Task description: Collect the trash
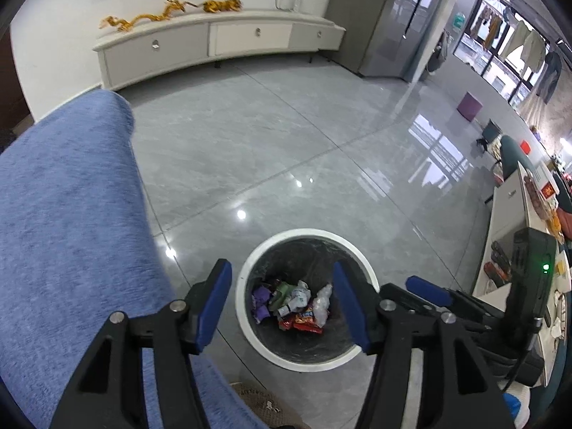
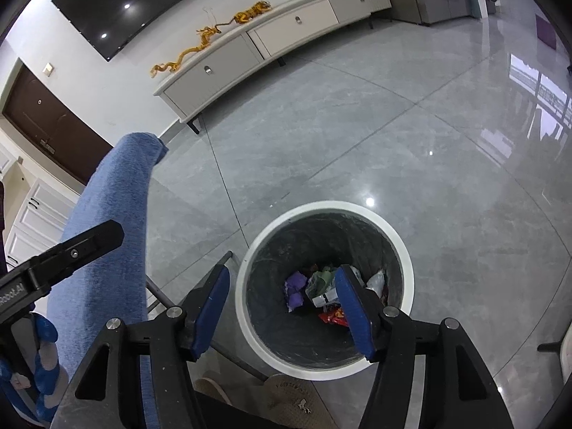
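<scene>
A round bin with a white rim (image 1: pixel 250 332) and dark liner stands on the grey floor; it also shows in the right wrist view (image 2: pixel 407 271). Inside lie crumpled wrappers (image 1: pixel 296 304), purple, green, white and red, also seen in the right wrist view (image 2: pixel 314 291). My left gripper (image 1: pixel 282 304) is open and empty above the bin. My right gripper (image 2: pixel 282 307) is open and empty above the bin too. The right gripper's blue fingertip (image 1: pixel 429 289) shows at the right in the left wrist view. The left gripper's black body (image 2: pixel 60 261) shows at the left in the right wrist view.
A blue cloth-covered surface (image 1: pixel 68 221) fills the left; it also shows in the right wrist view (image 2: pixel 111 236). A low white TV cabinet (image 1: pixel 221 43) stands at the far wall. A cluttered table (image 1: pixel 518 236) is on the right. A slipper (image 2: pixel 289 397) lies near the bin.
</scene>
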A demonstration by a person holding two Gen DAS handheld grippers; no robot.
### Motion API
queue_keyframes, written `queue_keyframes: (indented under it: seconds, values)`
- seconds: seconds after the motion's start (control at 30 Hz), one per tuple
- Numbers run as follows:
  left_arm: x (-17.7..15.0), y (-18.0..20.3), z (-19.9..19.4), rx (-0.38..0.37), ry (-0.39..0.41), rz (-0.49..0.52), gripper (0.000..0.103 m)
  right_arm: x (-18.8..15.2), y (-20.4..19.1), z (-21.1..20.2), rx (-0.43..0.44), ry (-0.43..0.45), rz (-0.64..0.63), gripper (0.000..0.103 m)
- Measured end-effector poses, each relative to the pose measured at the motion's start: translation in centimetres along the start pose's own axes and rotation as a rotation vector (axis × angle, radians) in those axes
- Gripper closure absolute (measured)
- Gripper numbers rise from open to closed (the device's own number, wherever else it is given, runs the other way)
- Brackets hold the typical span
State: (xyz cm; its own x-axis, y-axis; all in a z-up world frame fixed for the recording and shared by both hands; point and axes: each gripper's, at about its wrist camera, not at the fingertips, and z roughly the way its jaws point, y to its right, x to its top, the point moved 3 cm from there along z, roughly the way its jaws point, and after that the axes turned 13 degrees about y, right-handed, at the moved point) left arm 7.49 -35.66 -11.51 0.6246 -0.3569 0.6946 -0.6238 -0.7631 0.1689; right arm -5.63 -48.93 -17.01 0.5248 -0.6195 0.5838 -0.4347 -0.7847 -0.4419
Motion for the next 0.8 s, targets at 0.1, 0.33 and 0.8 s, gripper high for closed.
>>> queue_keyframes:
  seconds: [0.1, 0.33, 0.8]
  values:
    - [0.2, -0.8, -1.7, 0.035, 0.039, 0.0, 0.036, 0.3, -1.2, -1.1, 0.005, 0.021, -0.02, 0.043]
    - [0.4, -3.7, -7.3, 0.141, 0.152, -0.018, 0.035, 0.9, -5.5, -4.0, 0.058, 0.078, -0.08, 0.038]
    - [-1.5, -11.5, -19.9, 0.382, 0.358, -0.075, 0.025, -1.9, -19.5, -7.4, 0.183, 0.119, -0.346, 0.025]
